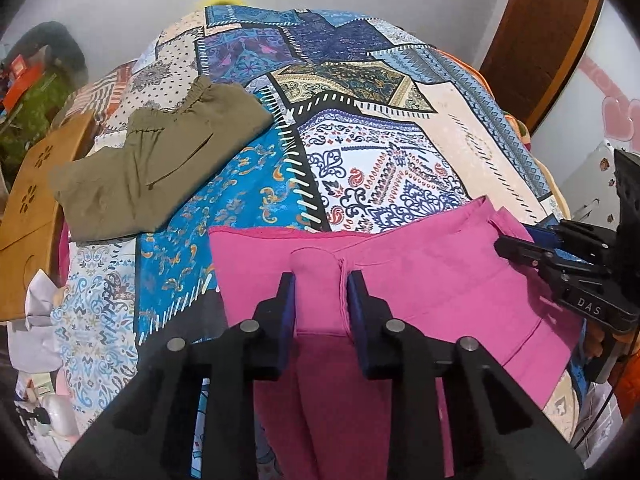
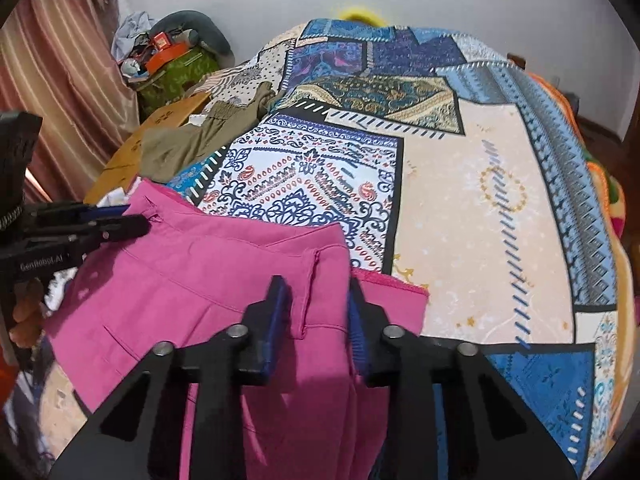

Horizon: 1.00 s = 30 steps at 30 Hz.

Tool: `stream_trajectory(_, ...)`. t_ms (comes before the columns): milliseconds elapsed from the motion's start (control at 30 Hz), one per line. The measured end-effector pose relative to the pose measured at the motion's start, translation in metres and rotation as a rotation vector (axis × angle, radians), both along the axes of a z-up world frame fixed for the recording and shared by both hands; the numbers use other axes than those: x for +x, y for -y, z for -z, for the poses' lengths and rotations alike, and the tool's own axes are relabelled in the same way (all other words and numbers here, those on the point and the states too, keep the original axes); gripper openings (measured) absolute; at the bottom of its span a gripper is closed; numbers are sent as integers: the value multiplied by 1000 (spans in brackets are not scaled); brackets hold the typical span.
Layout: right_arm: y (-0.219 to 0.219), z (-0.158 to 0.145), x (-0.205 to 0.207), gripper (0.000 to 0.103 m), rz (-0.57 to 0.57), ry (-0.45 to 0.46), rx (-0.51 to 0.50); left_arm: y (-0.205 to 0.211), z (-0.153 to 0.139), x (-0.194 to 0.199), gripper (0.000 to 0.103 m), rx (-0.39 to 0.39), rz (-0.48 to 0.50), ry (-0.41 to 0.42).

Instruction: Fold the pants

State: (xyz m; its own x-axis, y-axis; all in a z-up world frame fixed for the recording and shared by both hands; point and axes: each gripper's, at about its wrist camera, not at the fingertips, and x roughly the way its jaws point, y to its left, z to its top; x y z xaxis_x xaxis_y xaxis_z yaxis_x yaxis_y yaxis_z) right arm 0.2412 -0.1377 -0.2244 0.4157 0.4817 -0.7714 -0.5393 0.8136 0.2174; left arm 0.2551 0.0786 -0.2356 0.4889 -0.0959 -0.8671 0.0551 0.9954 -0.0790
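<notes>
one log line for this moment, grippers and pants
left gripper: shut on pink pants | right gripper: shut on pink pants | olive pants: folded, aside

The pants (image 1: 400, 276) lie at the near edge of the bed (image 1: 452, 120), on its patterned cover. A second folded pair (image 1: 160, 160) lies on the same cover, farther back and to the left, partly overhanging a wooden board (image 1: 28, 216) beside the bed
</notes>
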Motion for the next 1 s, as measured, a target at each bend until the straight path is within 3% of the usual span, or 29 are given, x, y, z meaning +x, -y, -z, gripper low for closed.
stream_trajectory(233, 0, 2, 5, 21, 16, -18, -14, -2, 2, -1, 28, 0, -31, -6)
stream_trajectory(400, 7, -9, 1, 22, 44, -50, -4, -7, -21, -11, 29, -14, -39, 19)
stream_trajectory(500, 14, -20, -8, 32, 49, -33, -17, -14, -35, -21, 38, -19, -59, 47)
stream_trajectory(567, 20, -25, -15, 45, 62, -16, -25, -18, -42, -30, 44, 4, -70, 64)
stream_trajectory(600, 24, -28, -19, 48, 68, -3, -24, -20, -43, -33, 52, 10, -71, 66)
stream_trajectory(633, 27, -30, -22, 48, 71, 2, -24, -22, -43, -38, 60, 12, -73, 65)
stream_trajectory(700, 32, -29, -27, 49, 76, -7, -26, -25, -40, -45, 64, 4, -79, 58)
stream_trajectory(1000, 42, 3, -34, 49, 110, -117, -5, -34, -4, -51, 64, -139, -103, -52)
